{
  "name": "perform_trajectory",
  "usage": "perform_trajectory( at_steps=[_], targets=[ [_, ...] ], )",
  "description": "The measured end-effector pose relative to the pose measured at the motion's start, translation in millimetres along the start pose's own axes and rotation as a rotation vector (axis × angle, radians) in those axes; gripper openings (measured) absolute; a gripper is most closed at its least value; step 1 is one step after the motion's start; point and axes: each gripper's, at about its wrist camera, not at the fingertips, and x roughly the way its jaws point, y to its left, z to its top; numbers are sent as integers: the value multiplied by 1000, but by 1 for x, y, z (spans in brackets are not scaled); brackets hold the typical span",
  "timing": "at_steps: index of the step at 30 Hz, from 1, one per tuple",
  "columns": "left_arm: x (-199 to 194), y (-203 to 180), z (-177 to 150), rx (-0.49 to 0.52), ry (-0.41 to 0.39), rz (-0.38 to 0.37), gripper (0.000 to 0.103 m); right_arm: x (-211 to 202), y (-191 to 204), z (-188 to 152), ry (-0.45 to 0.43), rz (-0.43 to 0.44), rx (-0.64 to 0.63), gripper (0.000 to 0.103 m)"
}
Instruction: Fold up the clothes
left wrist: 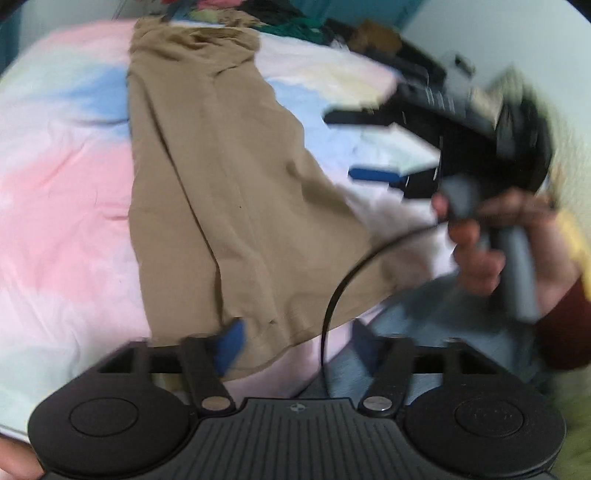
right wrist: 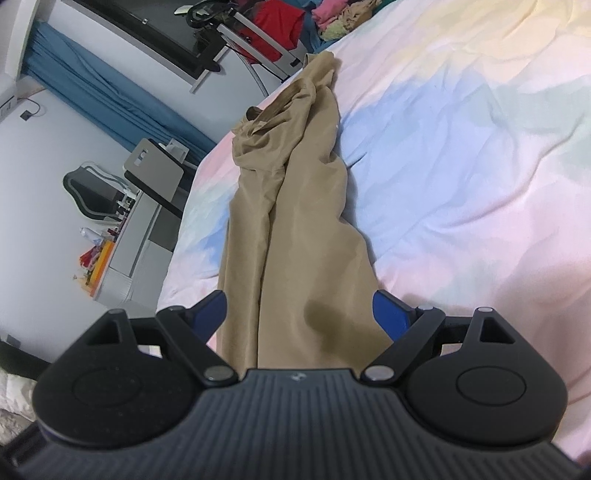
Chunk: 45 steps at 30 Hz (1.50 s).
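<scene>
Tan trousers (left wrist: pixel 229 177) lie lengthwise on a pastel pink, blue and yellow bedsheet (left wrist: pixel 62 184), waist end bunched at the far side. My left gripper (left wrist: pixel 295 339) is open at the near hem; only its left blue finger (left wrist: pixel 231 347) shows clearly, resting on the fabric. The left wrist view is blurred. In it a hand (left wrist: pixel 491 251) holds my right gripper (left wrist: pixel 354 146) open above the sheet, to the right of the trousers. In the right wrist view the trousers (right wrist: pixel 295 206) run away from my right gripper (right wrist: pixel 299 314), whose blue fingers (right wrist: pixel 212 310) stand wide apart on either side of the near end.
A heap of mixed clothes (right wrist: pixel 343 18) and a red garment (right wrist: pixel 277 26) sit past the bed's far end. Left of the bed (right wrist: pixel 461 147) are a desk with a monitor (right wrist: pixel 147 29), a chair (right wrist: pixel 96 192) and blue curtains (right wrist: pixel 96 92). A black cable (left wrist: pixel 343 280) hangs near the person's jeans (left wrist: pixel 406 332).
</scene>
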Motion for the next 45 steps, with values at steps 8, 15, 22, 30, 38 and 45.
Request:
perform_trajectory(
  at_steps=[8,15,22,30,38,45],
  targets=[
    [-21,82,6,-466,-144,-59,77,-2,-47,5,26,-18,214,88],
    [-10,103,7,-587,-106,-41,71,10,-44,-5,96,-42,198,76],
    [6,99,-1,-603,34,-140,69,13,-31,-17,162,-111,130,59],
    [18,82,-1,-527,144,-223,62,0,-15,-46,309,-107,70,53],
    [4,88,-3,-574,46,-213,52,-28,-12,-50,253,-37,84,46],
    [-23,88,-5,-563,-95,-269,52,-47,-2,-53,159,71,23,46]
  ],
)
